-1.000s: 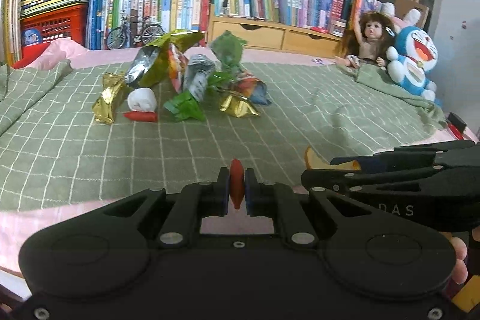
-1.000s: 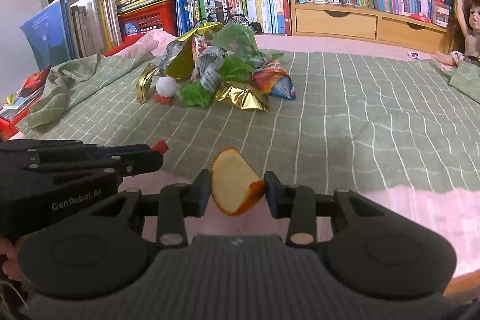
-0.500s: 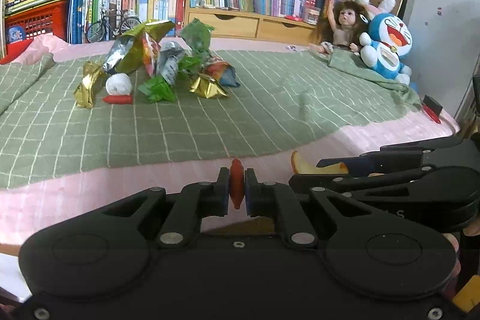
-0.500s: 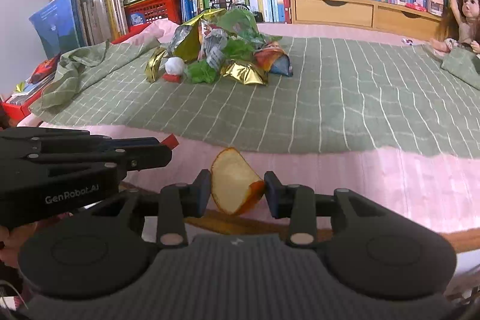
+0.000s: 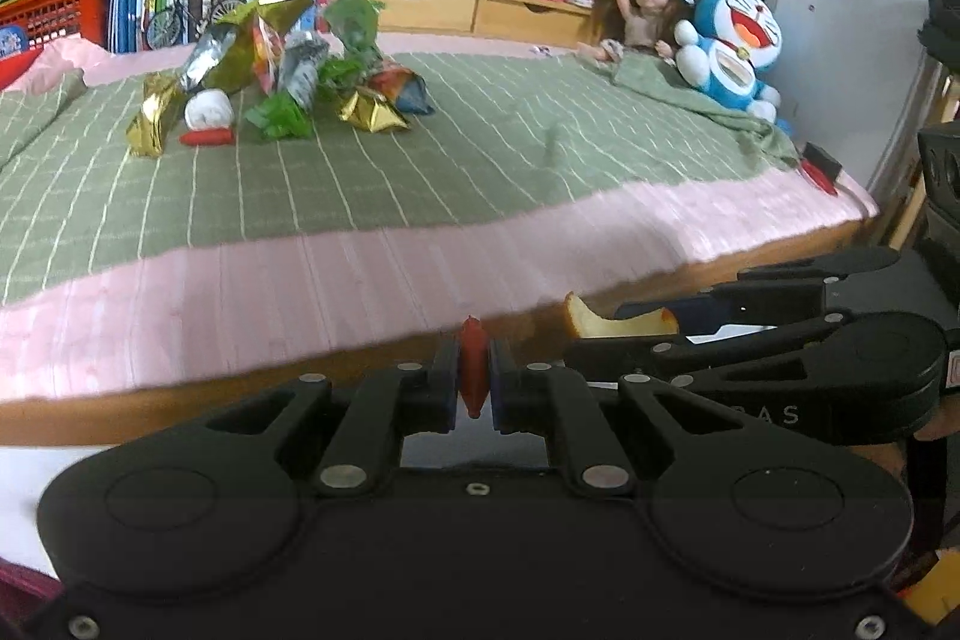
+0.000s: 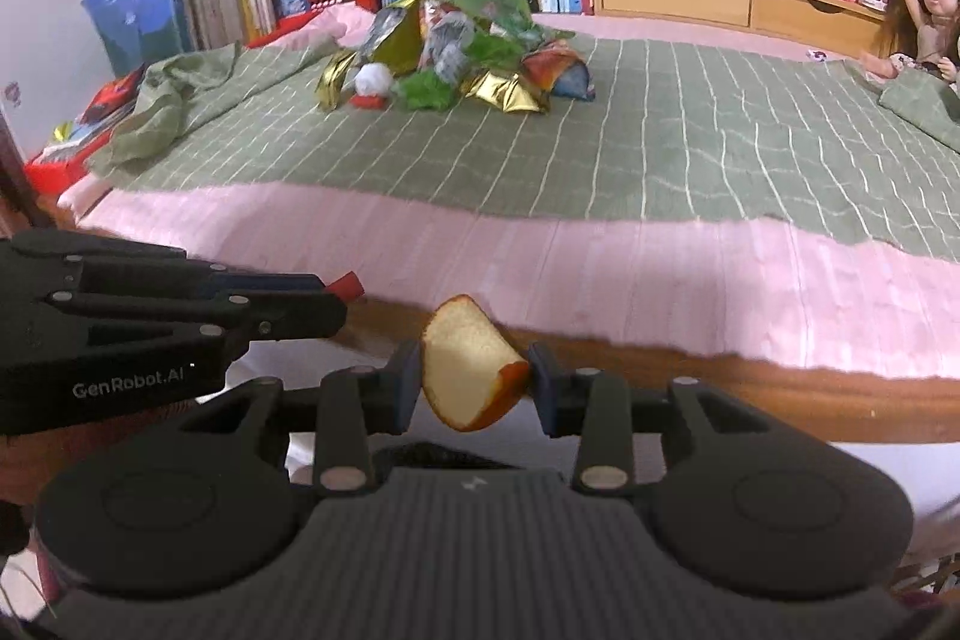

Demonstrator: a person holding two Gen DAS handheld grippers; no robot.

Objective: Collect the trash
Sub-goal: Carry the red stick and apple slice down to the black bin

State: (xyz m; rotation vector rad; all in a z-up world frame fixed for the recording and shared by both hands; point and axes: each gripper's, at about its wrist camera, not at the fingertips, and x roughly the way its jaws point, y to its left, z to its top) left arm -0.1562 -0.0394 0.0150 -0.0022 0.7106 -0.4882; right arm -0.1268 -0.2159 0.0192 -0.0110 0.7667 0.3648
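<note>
We have the left tool (image 5: 474, 388) clenched on a thin red scrap (image 5: 473, 370) and the right tool (image 6: 471, 388) grasping an apple slice (image 6: 471, 367), both held just off the bed (image 6: 600, 274) edge. We should keep both grips firm and level until a bin shows, since none is in view, then come back for the wrapper pile (image 5: 282, 76) well apart on the green blanket (image 5: 510, 148)

Bed (image 5: 420, 274): pink sheet over a wooden frame, frame showing along the near edge. Green checked blanket (image 5: 372, 172) covers most of the top; pink strip left bare at the near edge. Heap of crumpled wrappers (image 5: 282, 64), gold, silver and green, on the blanket toward the far left corner. White wad (image 5: 208, 109) and small red piece (image 5: 206, 137) just beside the heap. Doll (image 5: 642, 10) and blue plush toy (image 5: 729, 52) at the far right corner, touching. Small red-and-black object (image 5: 819, 166) on the right edge.
</note>
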